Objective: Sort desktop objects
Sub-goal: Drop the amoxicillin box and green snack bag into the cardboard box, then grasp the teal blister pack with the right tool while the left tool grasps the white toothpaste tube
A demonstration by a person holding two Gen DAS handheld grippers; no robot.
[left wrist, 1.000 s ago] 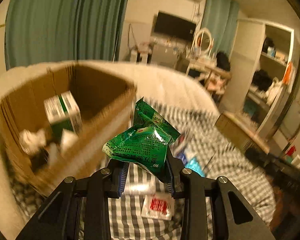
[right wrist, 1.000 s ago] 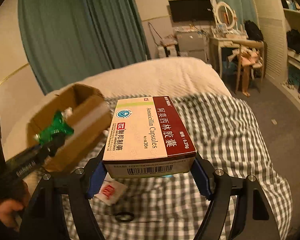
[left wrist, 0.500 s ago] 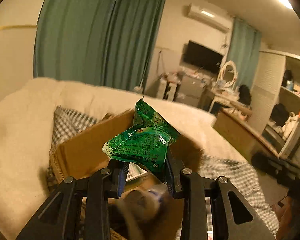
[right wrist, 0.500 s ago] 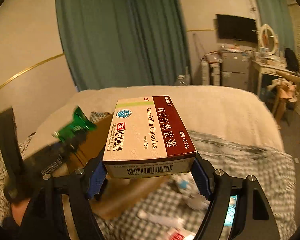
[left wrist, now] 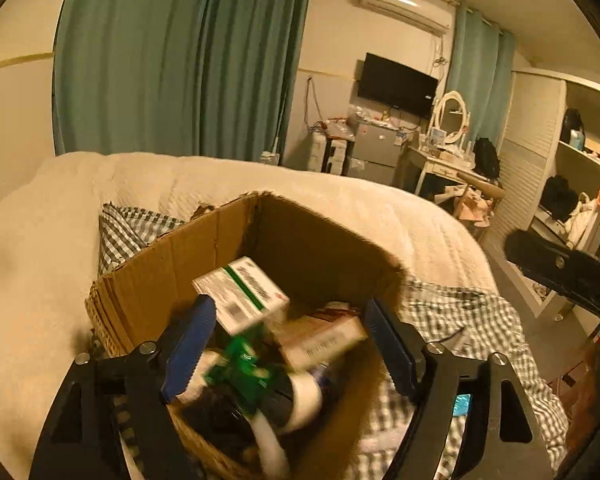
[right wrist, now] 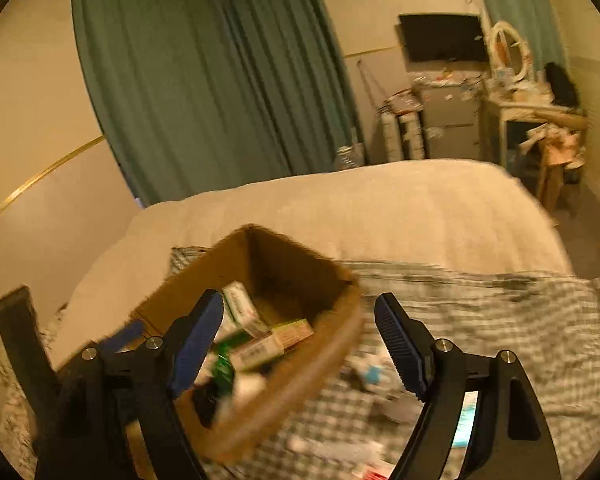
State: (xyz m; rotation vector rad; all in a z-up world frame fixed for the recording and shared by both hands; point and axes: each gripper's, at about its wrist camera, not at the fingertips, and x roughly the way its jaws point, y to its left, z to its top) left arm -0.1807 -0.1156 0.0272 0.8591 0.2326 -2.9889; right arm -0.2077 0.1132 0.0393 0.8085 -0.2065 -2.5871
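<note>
Cardboard box (left wrist: 172, 264) sits just ahead of and below both pairs of our fingers, already holding the green packet (left wrist: 240, 368) and medicine cartons (left wrist: 240, 292). Our left gripper (left wrist: 288, 344) and right gripper (right wrist: 300, 344) both gape wide with nothing between them. Remaining items (right wrist: 372, 376) lie on the checked cloth (right wrist: 500, 320) to the box's right, nearer our right gripper, so we judge that hand should reach next.
</note>
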